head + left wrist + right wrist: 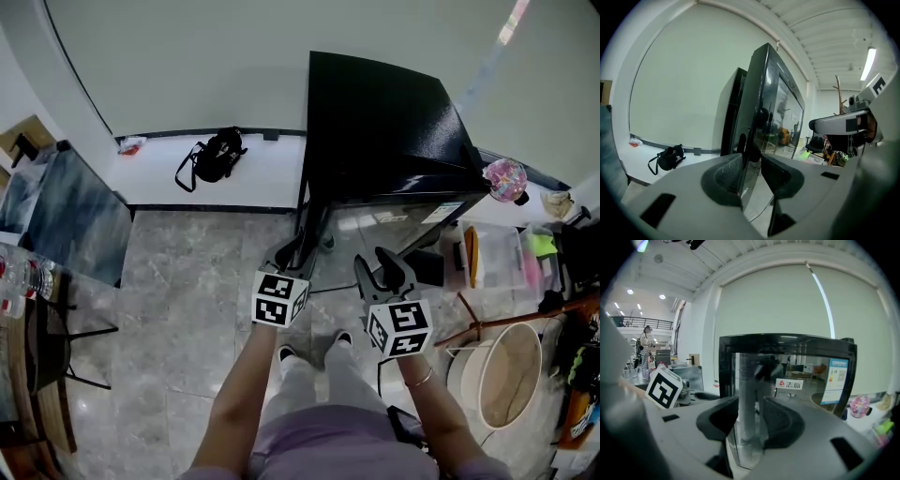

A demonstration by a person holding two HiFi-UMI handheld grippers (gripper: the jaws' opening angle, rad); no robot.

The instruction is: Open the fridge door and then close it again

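Observation:
The black fridge (384,122) stands against the back wall, its glass door (394,220) facing me. My left gripper (286,255) is at the door's left edge. In the left gripper view the door's edge (757,108) runs down between the jaws of the left gripper (752,171), and both pads lie against it. My right gripper (380,270) hangs in front of the glass, a little short of it. In the right gripper view the right gripper (750,423) stands open before the door (797,376); only a grey reflection shows between its jaws.
A black bag (216,155) lies on the white ledge left of the fridge. Clear plastic bins (497,258) and a round white tub (511,370) crowd the right side. A dark table (66,211) and a chair (47,347) stand at the left. My feet are just behind the grippers.

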